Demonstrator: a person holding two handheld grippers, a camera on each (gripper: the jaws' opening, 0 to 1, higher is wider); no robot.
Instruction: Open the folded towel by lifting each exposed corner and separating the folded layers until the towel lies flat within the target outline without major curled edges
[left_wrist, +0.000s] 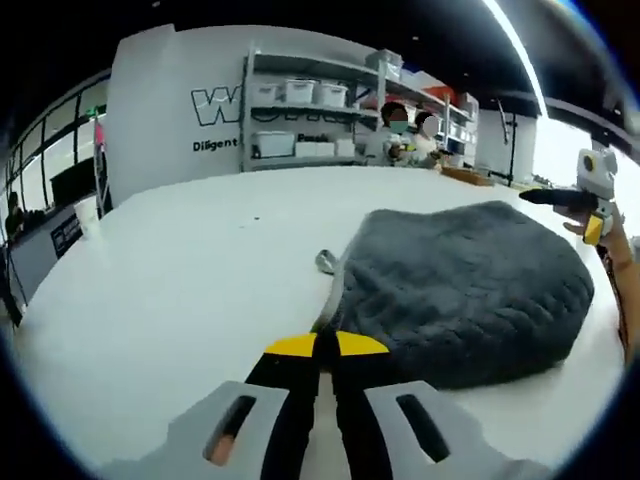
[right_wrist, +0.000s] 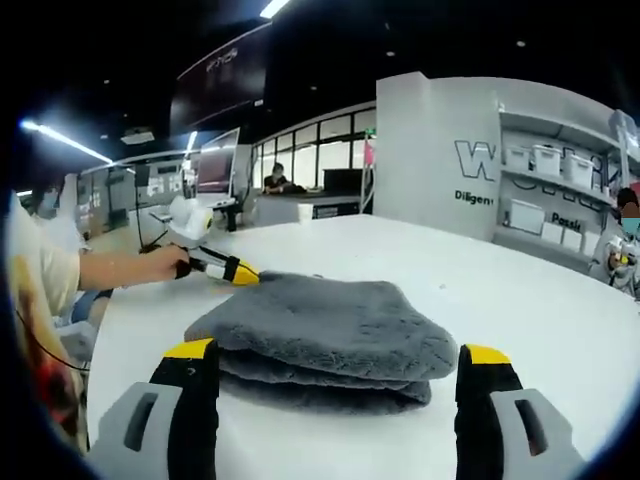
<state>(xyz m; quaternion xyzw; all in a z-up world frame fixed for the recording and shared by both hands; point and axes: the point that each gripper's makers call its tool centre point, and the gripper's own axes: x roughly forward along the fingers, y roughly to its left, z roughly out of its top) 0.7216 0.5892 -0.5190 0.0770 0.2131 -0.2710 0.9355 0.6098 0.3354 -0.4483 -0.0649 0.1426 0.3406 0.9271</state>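
Grey towel (right_wrist: 325, 340) is lying folded on the white worktop (left_wrist: 180, 270). Left tool (left_wrist: 325, 345) is sitting clenched at its 7 o'clock edge. Right tool (right_wrist: 330, 365) is hovering, released wide.

My left gripper (left_wrist: 325, 345): jaws shut, yellow tips touching, pointing fwd and low. In the right gripper view I see it at far left (right_wrist: 243, 273), tips together, my left hand (right_wrist: 160, 262) on it, forearm coming in from the left. My right gripper (right_wrist: 340, 352): jaws wide apart, both tips level. In the left gripper view it sits far right (left_wrist: 535, 197), held by my right hand (left_wrist: 592, 222).
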